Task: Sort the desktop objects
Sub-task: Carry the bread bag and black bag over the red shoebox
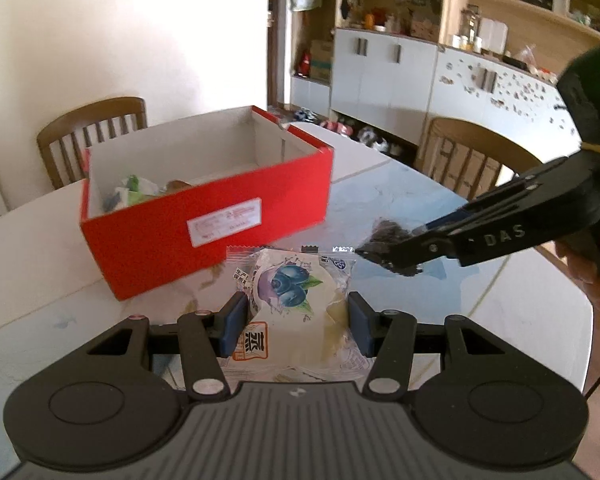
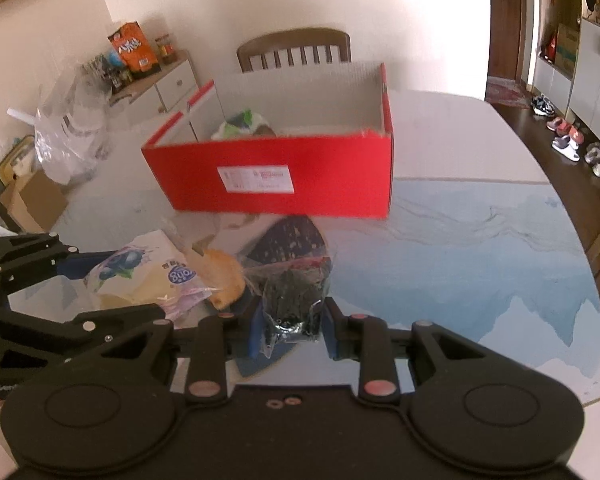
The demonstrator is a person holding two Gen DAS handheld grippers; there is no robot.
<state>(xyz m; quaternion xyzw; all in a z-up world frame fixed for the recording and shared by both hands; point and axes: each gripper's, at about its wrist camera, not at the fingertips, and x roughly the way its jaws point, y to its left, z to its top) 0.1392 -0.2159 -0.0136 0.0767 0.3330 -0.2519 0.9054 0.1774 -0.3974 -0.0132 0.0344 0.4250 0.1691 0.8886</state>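
Holding a hand-held gripper in each hand, you have both clamped on snack packets just in front of the red box point(image 2: 276, 172); your left hand-held gripper point(image 1: 296, 320) has its blue pads point(image 1: 236, 320) pressed against either side of a clear packet with a blueberry picture point(image 1: 292, 292), and your right hand-held gripper point(image 2: 290, 328) is closed on a dark crinkled packet point(image 2: 296, 292), pinched between its fingers; in the left wrist view the right hand-held gripper point(image 1: 388, 256) reaches in from the right with that dark packet point(image 1: 388, 232) bunched at its tips, just beside the top corner of the blueberry packet; in the right wrist view the blueberry packet point(image 2: 140, 268) sits to the left of the dark one, with a round golden bun point(image 2: 220, 276) between them, touching or nearly touching both; whether either packet rests on the desk point(image 2: 460, 248) or is lifted off it, you cannot tell from these views; the red box stands open on the desk just beyond the packets, a white label on its near wall, and a few green and white wrapped items point(image 2: 244, 124) lie inside near its left end; a wooden chair point(image 2: 296, 50) stands behind the box against the wall.
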